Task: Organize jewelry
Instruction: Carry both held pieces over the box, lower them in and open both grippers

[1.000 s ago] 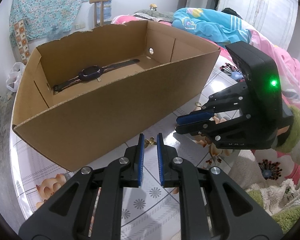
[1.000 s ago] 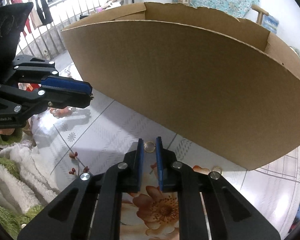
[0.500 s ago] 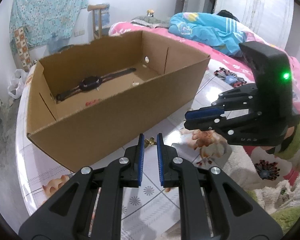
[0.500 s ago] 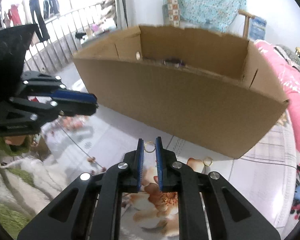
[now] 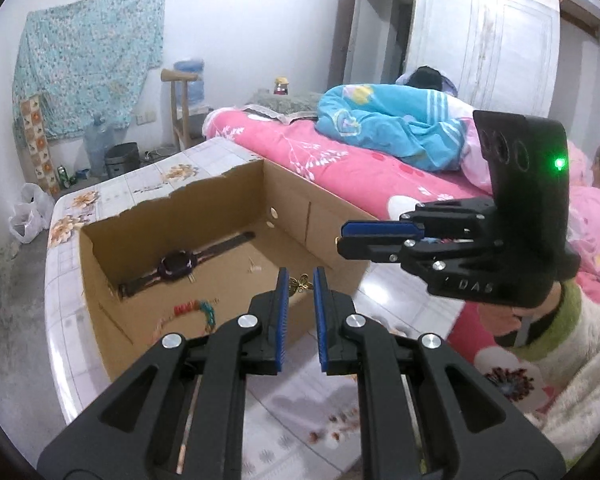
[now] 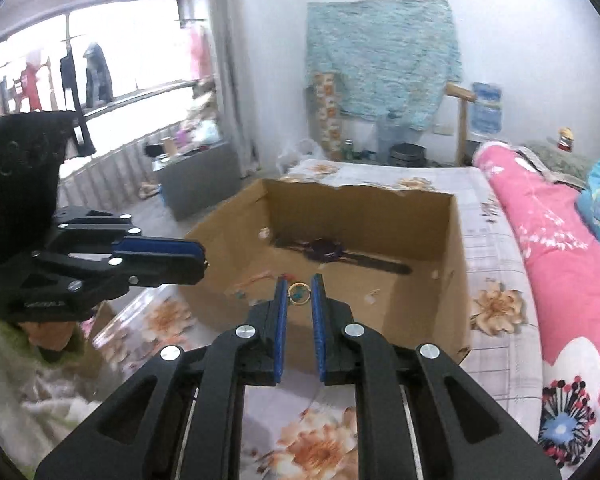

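An open cardboard box (image 5: 204, 320) (image 6: 456, 288) stands on the tiled table. Inside lie a dark wristwatch (image 5: 178, 265) (image 6: 326, 251) and a coloured bead bracelet (image 5: 198, 309). My left gripper (image 5: 300, 280) is shut on a small gold butterfly piece (image 5: 301, 282), held above the box's near wall. My right gripper (image 6: 299, 287) is shut on a gold ring (image 6: 299, 293), also raised over the near wall. Each gripper shows in the other's view, the right one (image 5: 380, 236) beside the box's right end and the left one (image 6: 160, 256) at its left corner.
The table top (image 6: 496, 240) has a floral tile pattern. A bed with a pink cover (image 5: 340, 152) and a blue blanket (image 5: 388, 128) runs along the table's far side. A hand in a fuzzy white and green sleeve (image 5: 556, 328) holds the right gripper.
Both grippers have risen from just above the table top to above the box's near wall, each keeping its piece. The box interior now shows from above.
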{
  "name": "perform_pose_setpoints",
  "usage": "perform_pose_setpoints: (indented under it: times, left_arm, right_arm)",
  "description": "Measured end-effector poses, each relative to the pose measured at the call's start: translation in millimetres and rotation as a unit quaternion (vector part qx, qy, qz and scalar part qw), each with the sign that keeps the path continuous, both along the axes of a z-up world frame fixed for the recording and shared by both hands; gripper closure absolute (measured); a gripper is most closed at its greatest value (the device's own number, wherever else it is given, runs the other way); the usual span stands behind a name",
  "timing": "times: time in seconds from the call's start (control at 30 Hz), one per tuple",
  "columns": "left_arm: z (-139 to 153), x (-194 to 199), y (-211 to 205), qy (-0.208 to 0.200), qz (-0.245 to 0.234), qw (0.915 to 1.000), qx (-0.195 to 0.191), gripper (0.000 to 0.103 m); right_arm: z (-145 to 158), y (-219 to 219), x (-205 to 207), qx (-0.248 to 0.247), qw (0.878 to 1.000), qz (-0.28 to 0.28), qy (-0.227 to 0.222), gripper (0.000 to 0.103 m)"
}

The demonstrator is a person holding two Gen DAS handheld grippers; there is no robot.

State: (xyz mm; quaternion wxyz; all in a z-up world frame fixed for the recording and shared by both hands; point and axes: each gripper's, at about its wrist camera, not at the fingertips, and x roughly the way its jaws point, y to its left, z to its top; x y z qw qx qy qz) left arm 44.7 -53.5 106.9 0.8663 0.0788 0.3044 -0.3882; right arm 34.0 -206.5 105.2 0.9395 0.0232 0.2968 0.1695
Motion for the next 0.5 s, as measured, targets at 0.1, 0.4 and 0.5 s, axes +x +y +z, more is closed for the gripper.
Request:
perform_pose_setpoints:
  times: [0.1, 0.4, 0.5]
  left_arm:
    - [-8.9, 32.9, -15.8, 0.028, 0.017, 0.9992, 0.023, 0.092]
    - [-45.9, 128.5, -42.2, 0.136, 0.056, 0.9866, 0.070, 0.092]
    - [-53.4, 149.2, -48.3, 0.156, 0.071, 0.9815, 0.086, 0.092]
  right_arm:
    - [-8.9, -7.1, 19.2, 0.006, 0.999, -0.025, 0.026, 0.091]
    - [-35.0, -11.2, 70.4, -0.004, 0.993, -0.069, 0.095, 0.091]
    - [-38.9, -8.7, 77.6, -0.016, 0.992, -0.071, 0.105, 0.091]
